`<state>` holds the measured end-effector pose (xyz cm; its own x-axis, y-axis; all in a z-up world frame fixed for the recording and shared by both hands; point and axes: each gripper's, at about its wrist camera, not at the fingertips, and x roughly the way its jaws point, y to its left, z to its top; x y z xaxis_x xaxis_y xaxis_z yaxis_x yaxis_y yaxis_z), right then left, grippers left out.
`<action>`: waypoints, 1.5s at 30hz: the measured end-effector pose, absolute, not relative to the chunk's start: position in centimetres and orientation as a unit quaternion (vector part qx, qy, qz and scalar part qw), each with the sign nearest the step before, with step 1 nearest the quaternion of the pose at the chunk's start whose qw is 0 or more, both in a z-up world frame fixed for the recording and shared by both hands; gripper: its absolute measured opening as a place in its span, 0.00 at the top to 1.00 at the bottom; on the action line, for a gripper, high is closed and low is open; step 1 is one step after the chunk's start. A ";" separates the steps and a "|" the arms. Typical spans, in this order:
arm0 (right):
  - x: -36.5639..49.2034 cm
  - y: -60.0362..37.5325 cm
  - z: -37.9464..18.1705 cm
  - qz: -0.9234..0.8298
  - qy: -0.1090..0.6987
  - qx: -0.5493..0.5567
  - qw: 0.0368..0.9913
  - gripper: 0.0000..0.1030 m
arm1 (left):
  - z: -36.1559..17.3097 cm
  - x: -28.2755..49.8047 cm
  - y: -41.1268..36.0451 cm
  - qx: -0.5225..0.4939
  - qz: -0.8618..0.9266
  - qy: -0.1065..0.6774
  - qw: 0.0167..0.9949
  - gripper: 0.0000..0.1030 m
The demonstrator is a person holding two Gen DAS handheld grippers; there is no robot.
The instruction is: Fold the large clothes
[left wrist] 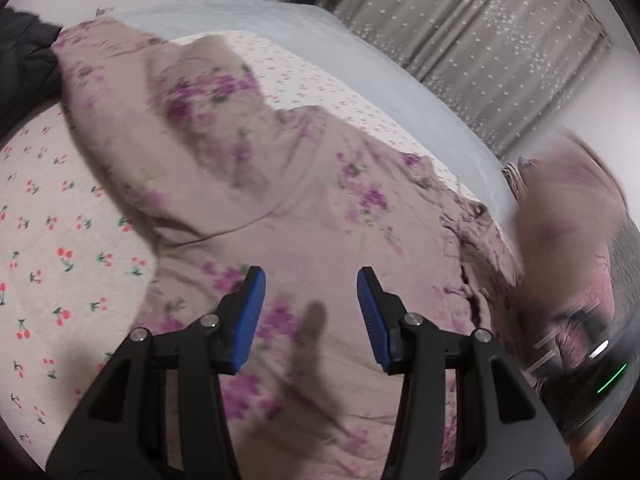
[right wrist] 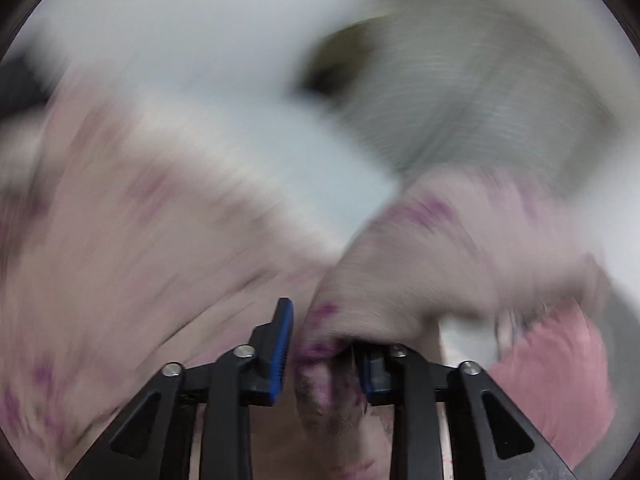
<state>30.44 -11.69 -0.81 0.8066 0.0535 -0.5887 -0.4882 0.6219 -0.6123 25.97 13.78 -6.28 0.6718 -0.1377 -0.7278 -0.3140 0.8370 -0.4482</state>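
Observation:
A large dusty-pink garment with purple flower print (left wrist: 304,216) lies spread and rumpled on the bed. My left gripper (left wrist: 311,280) is open and empty, hovering just above the garment's near part. In the right wrist view, heavily blurred, my right gripper (right wrist: 320,344) is shut on a bunched fold of the same garment (right wrist: 400,264), which drapes over the right finger and hides it. The lifted cloth and right gripper appear as a blur at the right edge of the left wrist view (left wrist: 572,240).
The bed has a cherry-print sheet (left wrist: 52,248) and a pale blue cover (left wrist: 360,60) behind. A dark garment (left wrist: 24,60) lies at the far left. Grey patterned curtains (left wrist: 480,32) hang behind the bed. Something pink (right wrist: 552,380) is at the right.

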 end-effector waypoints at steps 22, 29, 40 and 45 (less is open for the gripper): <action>31.5 -9.0 -0.6 0.234 0.381 -0.208 0.870 0.37 | -6.2 25.0 16.2 -0.310 0.047 0.403 0.860 0.52; 35.8 -6.1 -4.7 0.199 0.417 -0.160 0.872 0.40 | -6.3 24.6 17.9 -0.308 0.059 0.404 0.859 0.52; 33.5 -3.9 -4.0 0.240 0.397 -0.205 0.862 0.72 | -6.0 24.3 18.0 -0.302 0.057 0.406 0.861 0.52; 33.8 -0.7 -5.7 0.205 0.392 -0.257 0.859 0.24 | -6.0 24.1 18.2 -0.294 0.064 0.410 0.861 0.52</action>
<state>33.77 -0.69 -5.69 0.6087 0.1522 -0.7787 -0.5542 0.7839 -0.2800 24.13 18.23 -5.98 0.6561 -0.1299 -0.7434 -0.3516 0.8189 -0.4535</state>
